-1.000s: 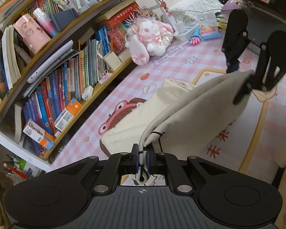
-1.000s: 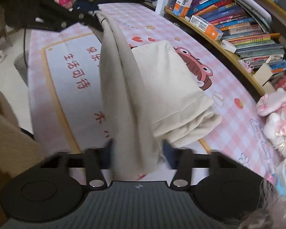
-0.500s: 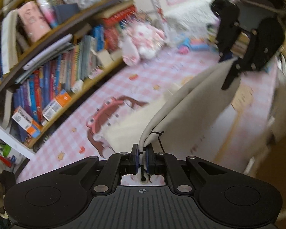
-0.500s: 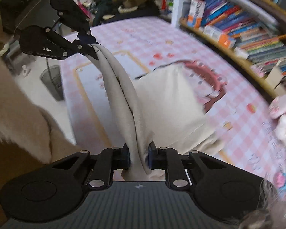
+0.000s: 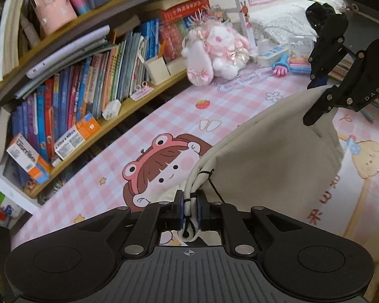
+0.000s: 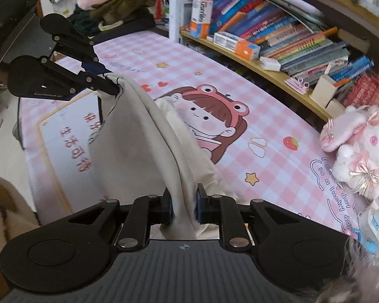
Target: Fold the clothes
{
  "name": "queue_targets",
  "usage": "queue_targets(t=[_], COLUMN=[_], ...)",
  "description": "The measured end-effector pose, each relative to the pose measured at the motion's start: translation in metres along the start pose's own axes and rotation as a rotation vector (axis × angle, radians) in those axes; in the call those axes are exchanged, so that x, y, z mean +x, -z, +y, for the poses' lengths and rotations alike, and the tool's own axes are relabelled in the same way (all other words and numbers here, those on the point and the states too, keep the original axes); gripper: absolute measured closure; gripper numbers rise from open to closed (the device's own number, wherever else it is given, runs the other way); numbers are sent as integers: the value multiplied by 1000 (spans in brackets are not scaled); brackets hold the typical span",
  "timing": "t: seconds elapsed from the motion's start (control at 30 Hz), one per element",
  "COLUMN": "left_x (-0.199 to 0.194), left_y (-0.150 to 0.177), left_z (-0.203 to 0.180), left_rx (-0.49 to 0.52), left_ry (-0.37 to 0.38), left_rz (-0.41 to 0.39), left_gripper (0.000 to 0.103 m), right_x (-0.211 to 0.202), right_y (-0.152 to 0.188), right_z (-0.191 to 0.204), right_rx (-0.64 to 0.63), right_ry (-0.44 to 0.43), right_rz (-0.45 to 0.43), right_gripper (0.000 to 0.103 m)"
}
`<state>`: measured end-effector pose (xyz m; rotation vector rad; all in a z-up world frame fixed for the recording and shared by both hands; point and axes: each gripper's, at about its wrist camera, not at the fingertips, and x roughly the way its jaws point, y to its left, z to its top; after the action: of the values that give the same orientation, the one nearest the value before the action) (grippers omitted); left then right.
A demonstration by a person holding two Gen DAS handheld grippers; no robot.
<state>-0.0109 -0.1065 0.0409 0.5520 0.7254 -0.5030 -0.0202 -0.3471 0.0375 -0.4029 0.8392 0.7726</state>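
A cream garment [image 5: 278, 151] hangs stretched between my two grippers above the pink checked mat [image 5: 164, 116]. My left gripper [image 5: 189, 209] is shut on one bunched edge, where a black drawstring shows. At the upper right of the left wrist view, my right gripper [image 5: 321, 96] pinches the other end. In the right wrist view, the garment [image 6: 139, 139] runs from my right gripper [image 6: 184, 207], shut on its folds, up to my left gripper [image 6: 111, 83]. Its lower part drapes onto the mat [image 6: 265, 126] beside the printed frog-hat girl.
A bookshelf [image 5: 88, 88] full of books lines the mat's far side, also visible as the bookshelf [image 6: 278, 38]. A pink plush rabbit [image 5: 214, 50] and small toys sit at one end. Piled clothes [image 6: 118, 7] lie beyond the other end. A fuzzy sleeve [image 6: 2, 202] is near.
Both grippers have lifted the garment and drawn it toward the mat's near side. The printed girl that it covered now shows. Both grips have held.
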Motion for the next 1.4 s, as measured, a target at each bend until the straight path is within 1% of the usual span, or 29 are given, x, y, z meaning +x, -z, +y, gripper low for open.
queue_targets(t=[0.3,0.4,0.47,0.53,0.6,0.63,0.67,0.7,0.77,0.8,0.9,0.93,1.0,1.03,1.1,1.13,1.17,1.2,1.23,1.27,1.33,1.37,1.4], left_x=[47,65,78,87,90,89,86,82,71,66,54,53,55,60,69,73,78,81,83,79,71,68,68], left_y=[2,3,5,10,18,21,24,27,33,37,60,68,79,83,87,89,90,92,93,93,93,93,93], left_z=[22,30,35,40,46,50,55,60,72,79,99,100,98,95,89,87,84,84,84,84,86,86,89], left_rx=[-12,-47,-58,-56,-58,-78,-108,-141,-258,-333,-644,-721,-816,-851,-876,-884,-896,-924,-950,-968,-1004,-1020,-1027], left_ry=[52,51,30,6,-16,-19,-27,-36,-71,-60,83,132,191,217,234,241,251,276,300,316,350,365,366], left_rz=[56,71,93,118,128,125,116,107,64,43,-34,-57,-67,-54,-32,-23,-16,-18,-25,-52,-108,-133,-140], left_gripper=[89,78,61,51,47,43,41,41,41,41,41,42,43,45,46,51,61,66,79,89,98,99,99], right_x=[46,63,68,73,78,81,84,86,91,89,79,75,65,64,67,69,70,74,77,80,85,86,87], right_y=[-14,-15,-12,-9,-5,-3,-2,0,4,9,25,30,40,43,51,55,59,63,67,71,77,79,82], right_z=[-27,-39,-47,-55,-63,-67,-71,-75,-83,-87,-97,-97,-93,-92,-92,-92,-92,-95,-98,-100,-103,-103,-103], right_rx=[3,33,86,139,193,219,246,273,327,390,599,659,767,801,866,899,932,980,1028,1076,1146,1168,1190], right_ry=[5,2,21,40,59,69,78,88,108,140,174,171,155,140,131,126,121,96,70,44,26,22,17], right_rz=[58,82,65,48,31,23,14,6,-12,-38,-117,-144,-199,-209,-202,-199,-196,-199,-202,-206,-209,-212,-215], right_gripper=[87,87,86,84,69,63,63,62,60,60,60,61,61,61,61,65,69,79,85,86,88,88,88])
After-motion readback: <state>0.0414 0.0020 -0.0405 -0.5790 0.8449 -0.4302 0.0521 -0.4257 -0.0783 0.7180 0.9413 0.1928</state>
